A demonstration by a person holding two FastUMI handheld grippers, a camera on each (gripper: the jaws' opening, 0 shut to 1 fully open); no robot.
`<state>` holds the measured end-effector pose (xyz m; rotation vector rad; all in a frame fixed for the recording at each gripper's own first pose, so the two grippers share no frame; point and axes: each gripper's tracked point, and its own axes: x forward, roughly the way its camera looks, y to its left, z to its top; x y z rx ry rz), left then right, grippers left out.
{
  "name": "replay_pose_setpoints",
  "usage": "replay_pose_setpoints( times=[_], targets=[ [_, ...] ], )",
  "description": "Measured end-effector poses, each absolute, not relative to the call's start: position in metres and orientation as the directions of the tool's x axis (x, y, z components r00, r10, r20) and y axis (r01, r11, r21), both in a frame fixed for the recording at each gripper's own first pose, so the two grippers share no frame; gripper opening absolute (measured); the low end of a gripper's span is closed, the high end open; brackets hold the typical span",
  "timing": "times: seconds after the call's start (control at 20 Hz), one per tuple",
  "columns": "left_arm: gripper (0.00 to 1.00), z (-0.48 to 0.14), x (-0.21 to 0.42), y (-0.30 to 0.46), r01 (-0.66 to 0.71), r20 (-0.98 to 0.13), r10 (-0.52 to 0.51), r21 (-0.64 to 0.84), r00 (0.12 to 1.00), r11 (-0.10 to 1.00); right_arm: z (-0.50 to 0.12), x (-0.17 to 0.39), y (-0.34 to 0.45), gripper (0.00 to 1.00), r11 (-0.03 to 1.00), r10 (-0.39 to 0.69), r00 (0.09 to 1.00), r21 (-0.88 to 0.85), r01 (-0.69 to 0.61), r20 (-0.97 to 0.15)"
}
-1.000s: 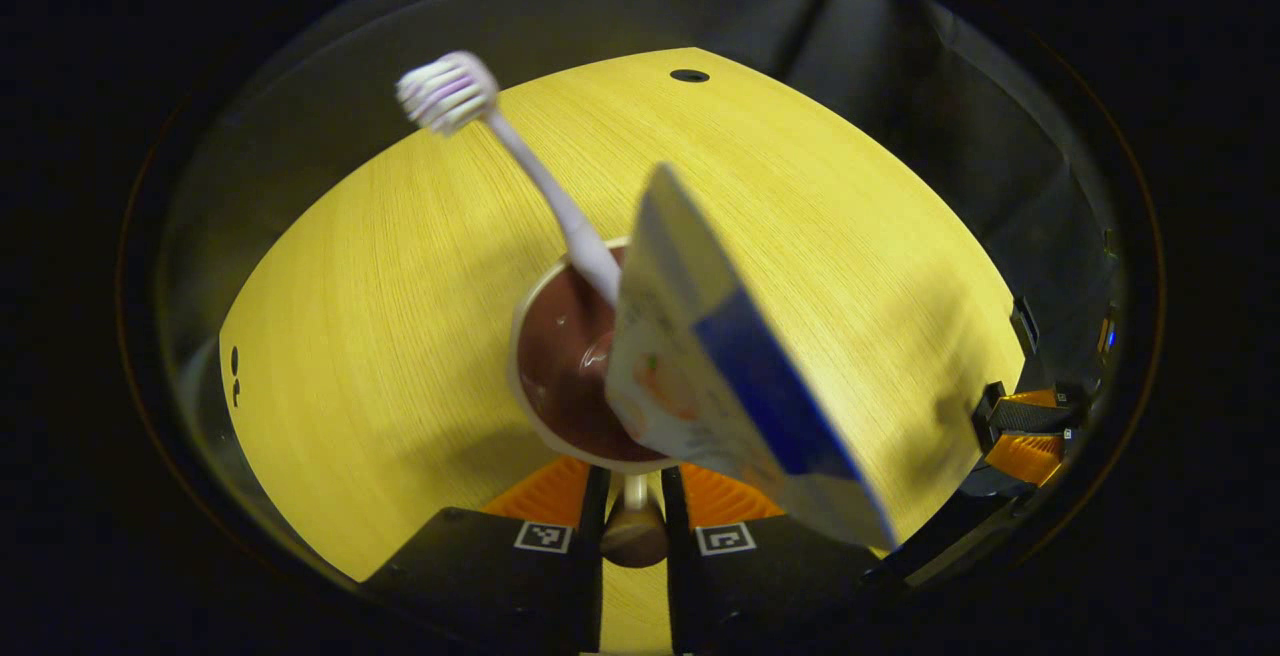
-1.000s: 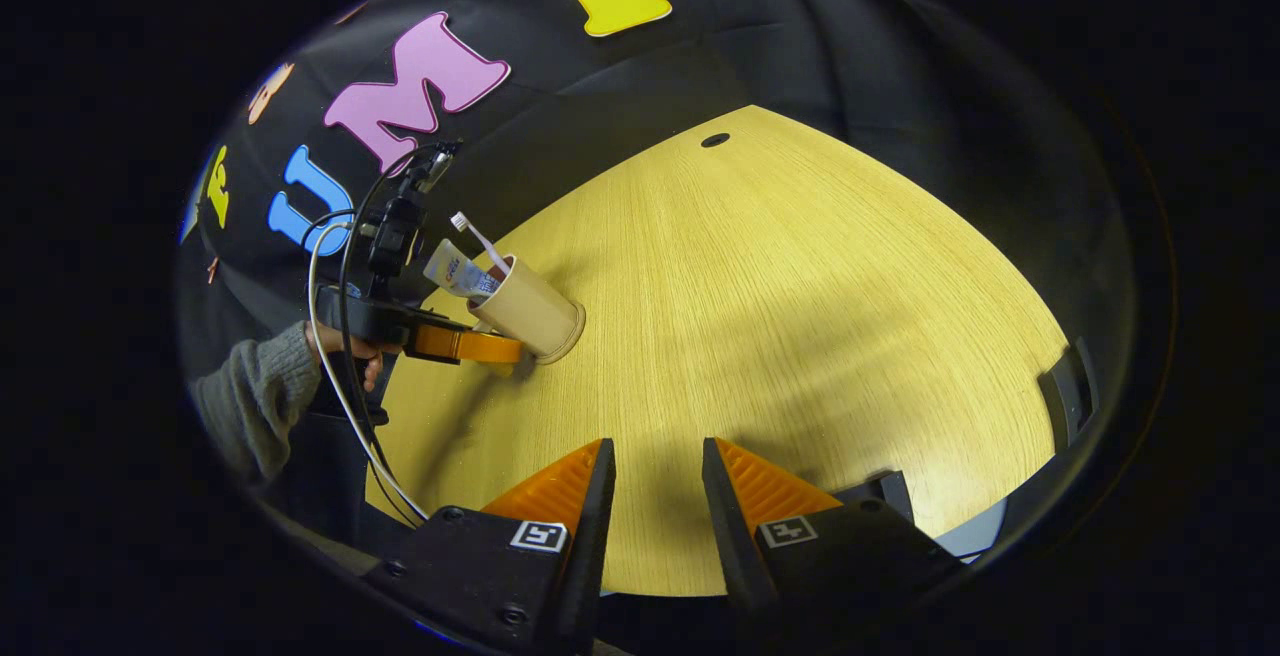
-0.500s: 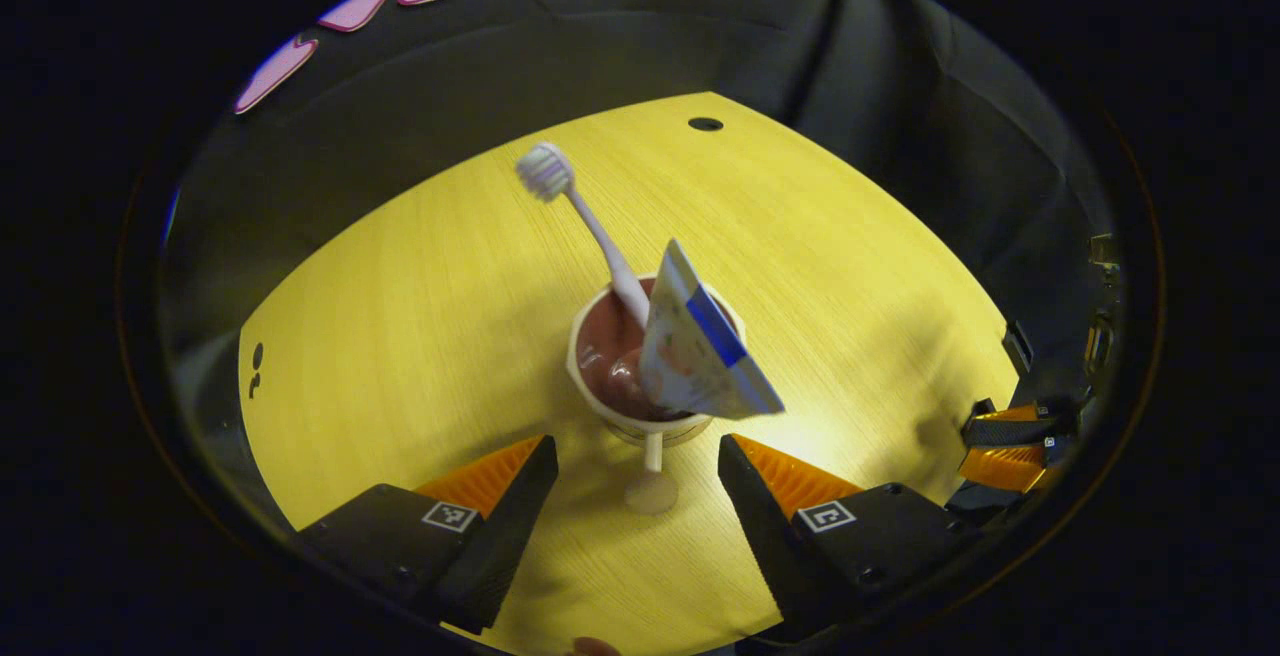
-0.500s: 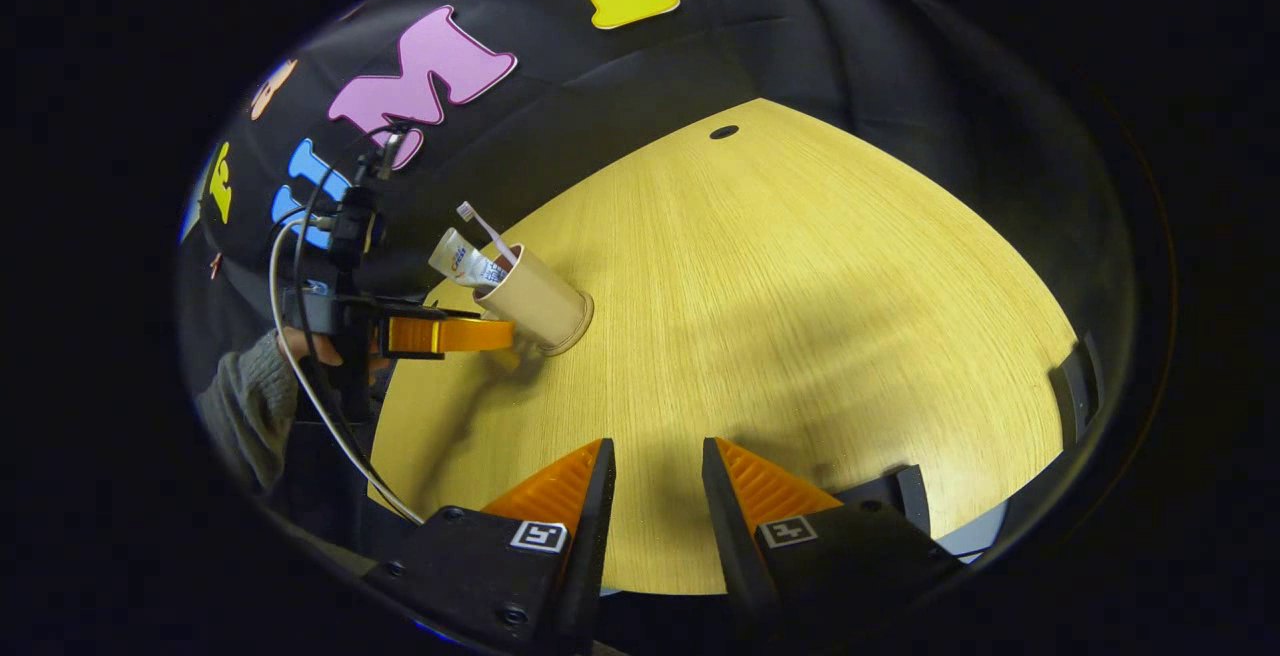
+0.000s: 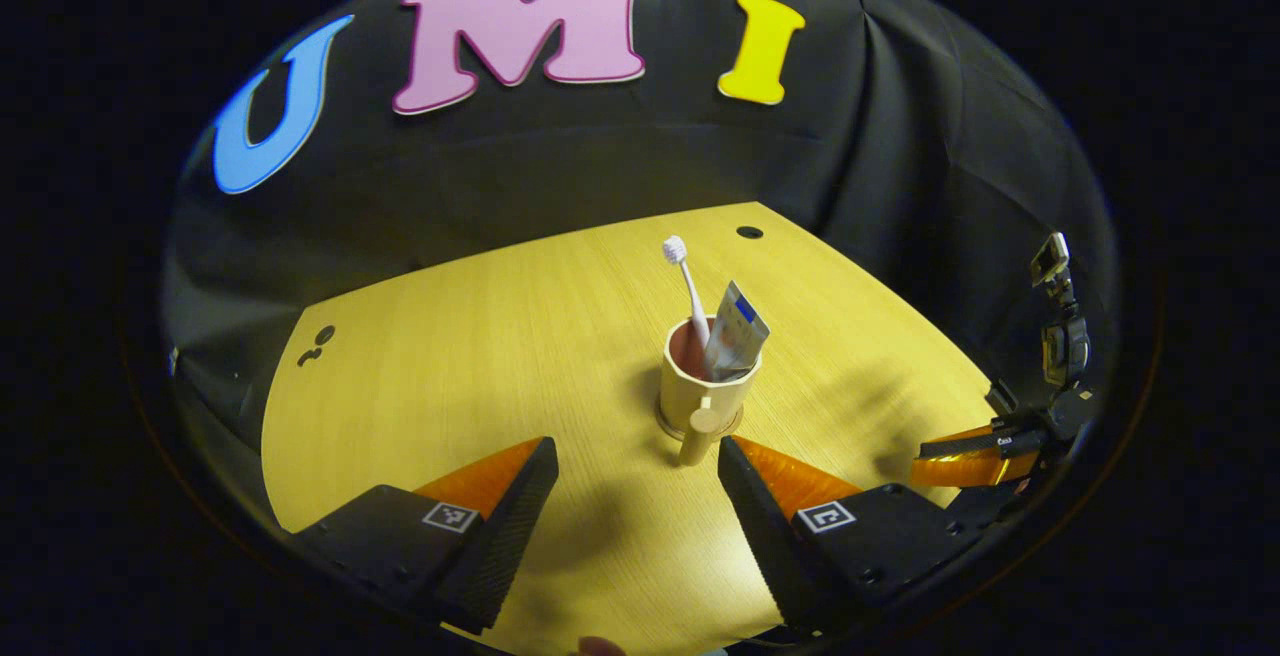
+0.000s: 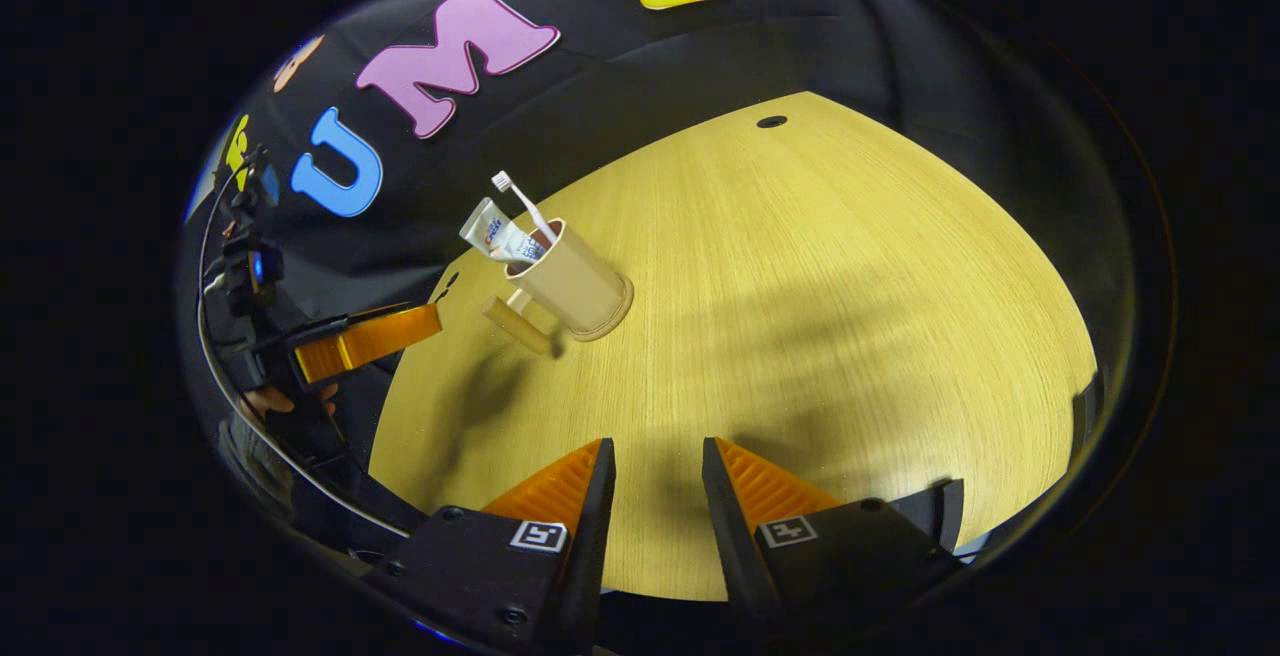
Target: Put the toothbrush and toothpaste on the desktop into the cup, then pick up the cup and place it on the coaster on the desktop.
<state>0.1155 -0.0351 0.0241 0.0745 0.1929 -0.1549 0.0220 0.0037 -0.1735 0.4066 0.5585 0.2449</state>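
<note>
Left gripper gapes wide and empty near the cup; right gripper stands narrowly parted, holding nothing.

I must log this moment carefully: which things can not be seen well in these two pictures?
- Coaster: the cup covers all but a rim, both views.
- Toothbrush and toothpaste lower ends: hidden inside the cup.
- Toothpaste label: too small.
- Person's hand: dark, behind the left gripper, right gripper view.
</note>
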Motion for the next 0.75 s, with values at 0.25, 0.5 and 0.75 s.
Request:
replay_pose_setpoints(
  times=[0.25, 0.5, 0.75],
  targets=[
    [1.0, 0.016, 0.076, -0.005, 0.09, -0.126, -0.094, -0.039, 0.988, 0.995, -0.165, 0.026, 0.019, 0.54, 0.896, 0.359, 0.808, 0.416, -0.157, -0.467],
    [1.0, -0.001, 0.044, 0.018, 0.023, -0.107, -0.035, -0.108, 0.994, 0.994, -0.157, 0.025, 0.036, 0.54, 0.891, 0.388, 0.794, 0.411, -0.193, -0.469],
    [1.0, -0.017, 0.023, 0.037, -0.029, -0.122, 0.011, -0.151, 0.992, 0.988, -0.145, 0.028, 0.056, 0.54, 0.878, 0.416, 0.792, 0.426, -0.22, -0.448]
  ],
)
